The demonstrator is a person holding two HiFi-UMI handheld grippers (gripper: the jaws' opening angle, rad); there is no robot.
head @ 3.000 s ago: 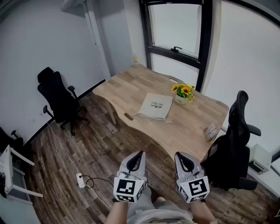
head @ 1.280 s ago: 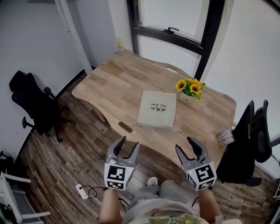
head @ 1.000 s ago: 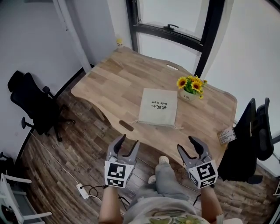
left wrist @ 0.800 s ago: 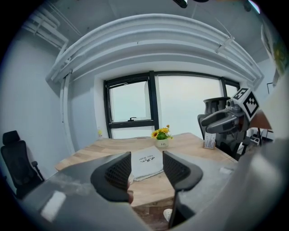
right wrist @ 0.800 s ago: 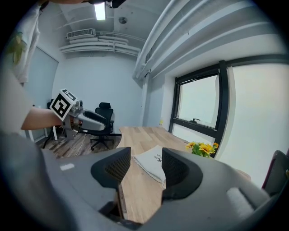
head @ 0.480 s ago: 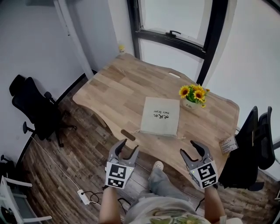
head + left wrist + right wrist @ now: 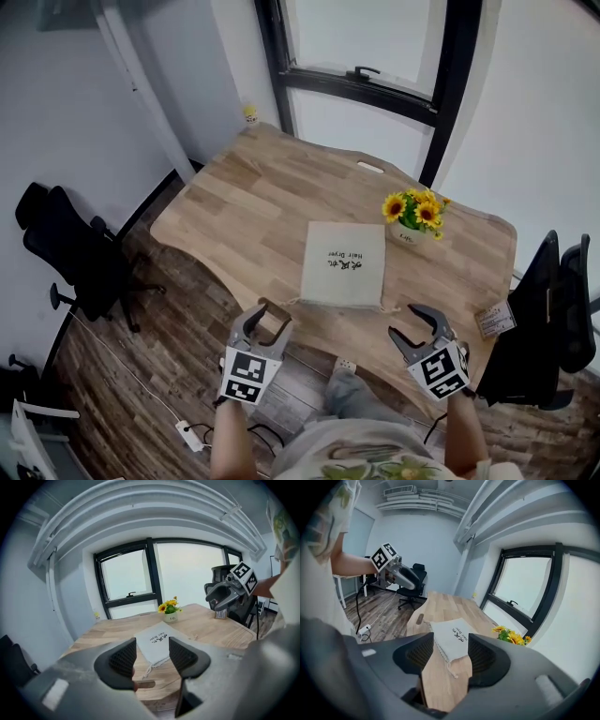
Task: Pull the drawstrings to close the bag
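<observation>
A flat beige drawstring bag (image 7: pixel 344 264) with dark print lies on the wooden table (image 7: pixel 253 202), its gathered end toward me. One cord end (image 7: pixel 292 302) trails at its near left corner, another (image 7: pixel 389 307) at its near right. My left gripper (image 7: pixel 262 321) hovers open at the table's near edge, left of the bag and apart from it. My right gripper (image 7: pixel 412 322) hangs off the near edge to the right, its jaws opening with nothing between them. The bag (image 7: pixel 157 641) shows beyond the left gripper (image 7: pixel 152 656), and the bag (image 7: pixel 452 639) beyond the right gripper (image 7: pixel 451 656).
A white pot of sunflowers (image 7: pixel 412 214) stands just behind the bag. A small printed card (image 7: pixel 494 319) sits at the table's right edge. Black office chairs stand at left (image 7: pixel 70 248) and right (image 7: pixel 548 319). A power strip (image 7: pixel 192 433) lies on the wood floor.
I have stepped closer: the table and bag have moved nearer in view, and both grippers now reach the table's near edge. Both stay empty.
</observation>
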